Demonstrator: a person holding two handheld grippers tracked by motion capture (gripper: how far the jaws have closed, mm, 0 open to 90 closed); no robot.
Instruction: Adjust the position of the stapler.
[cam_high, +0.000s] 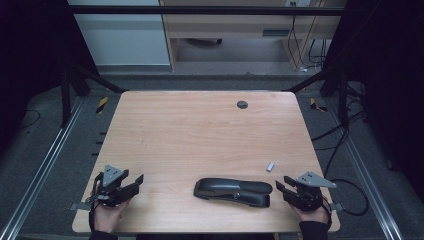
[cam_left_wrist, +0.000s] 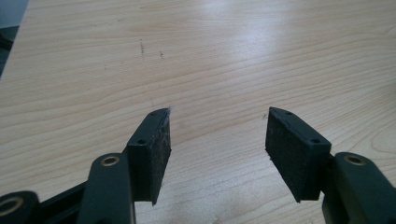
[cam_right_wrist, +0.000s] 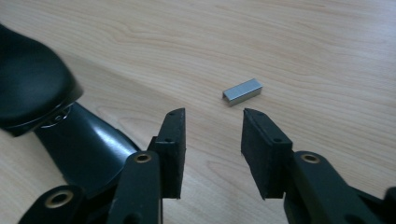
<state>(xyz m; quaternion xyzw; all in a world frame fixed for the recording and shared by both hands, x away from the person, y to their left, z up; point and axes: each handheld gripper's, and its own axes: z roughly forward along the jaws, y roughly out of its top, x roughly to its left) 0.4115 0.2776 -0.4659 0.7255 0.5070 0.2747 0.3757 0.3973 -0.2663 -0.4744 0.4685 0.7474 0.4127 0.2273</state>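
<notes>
wooden table (cam_high: 200, 130): staples (cam_right_wrist: 242, 91) just ahead of the spread, empty right gripper (cam_right_wrist: 212, 126), stapler (cam_right_wrist: 51, 116) beside it; left gripper (cam_left_wrist: 217, 126) spread, empty.

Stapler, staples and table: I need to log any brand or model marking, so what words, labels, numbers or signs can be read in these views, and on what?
None can be read.
The black stapler shows no legible marking.
The strip of staples is plain metal.
The wooden table bears no writing.
</notes>
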